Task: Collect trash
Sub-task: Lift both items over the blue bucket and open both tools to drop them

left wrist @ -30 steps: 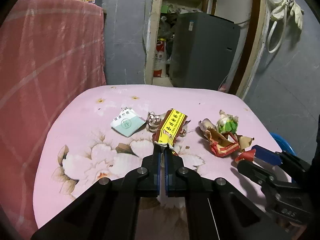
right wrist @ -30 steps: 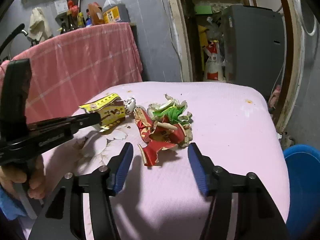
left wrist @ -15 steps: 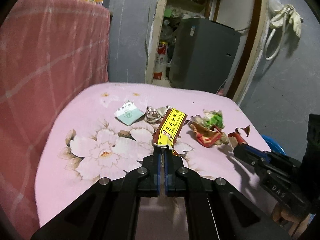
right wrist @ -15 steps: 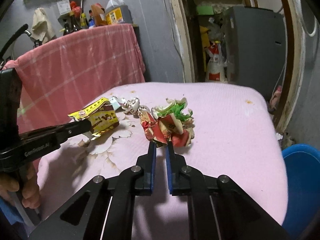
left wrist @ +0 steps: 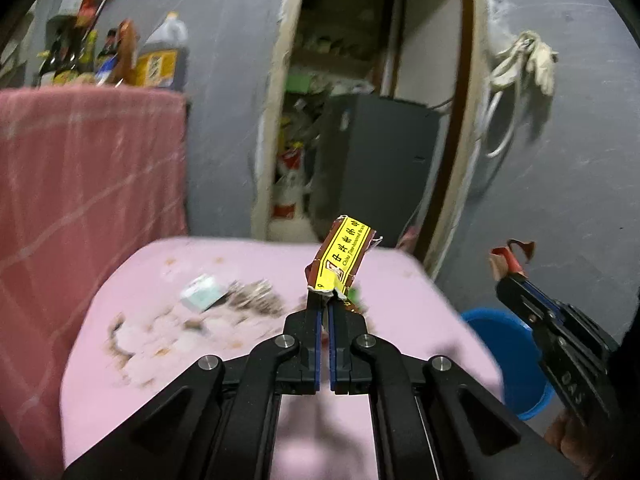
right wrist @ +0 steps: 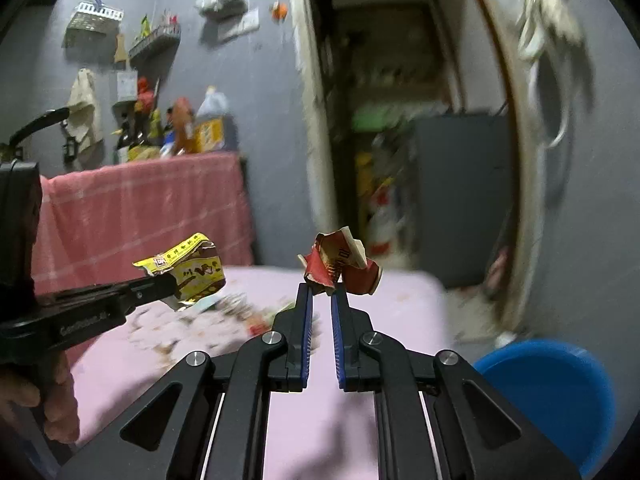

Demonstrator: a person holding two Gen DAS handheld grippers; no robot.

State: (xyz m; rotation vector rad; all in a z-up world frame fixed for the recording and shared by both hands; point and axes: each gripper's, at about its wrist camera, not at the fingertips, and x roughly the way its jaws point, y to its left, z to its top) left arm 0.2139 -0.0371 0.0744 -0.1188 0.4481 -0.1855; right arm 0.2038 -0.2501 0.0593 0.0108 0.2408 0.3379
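My left gripper (left wrist: pixel 323 300) is shut on a yellow and brown wrapper (left wrist: pixel 343 256), lifted above the pink flowered table (left wrist: pixel 400 308). The same wrapper (right wrist: pixel 188 268) shows at the left of the right wrist view, pinched in the left gripper (right wrist: pixel 170 286). My right gripper (right wrist: pixel 321 290) is shut on a crumpled red wrapper (right wrist: pixel 340 266), also raised off the table; from the left wrist view this right gripper (left wrist: pixel 506 276) holds a red scrap (left wrist: pixel 510 256). A pale green packet (left wrist: pixel 202 292) and a blurred crumpled scrap (left wrist: pixel 256 298) lie on the table.
A blue bin (right wrist: pixel 556 396) stands on the floor right of the table, also seen as the blue bin (left wrist: pixel 506 354). A pink cloth-covered counter (left wrist: pixel 80 184) with bottles (left wrist: pixel 160 60) is at the left. A doorway with a grey appliance (left wrist: pixel 372 164) lies behind. A hand (right wrist: pixel 52 400) grips the left tool.
The right gripper went from open beside the red wrapper to shut on it. Both grippers then rose from the table with their wrappers, and the views tilted up toward the wall.
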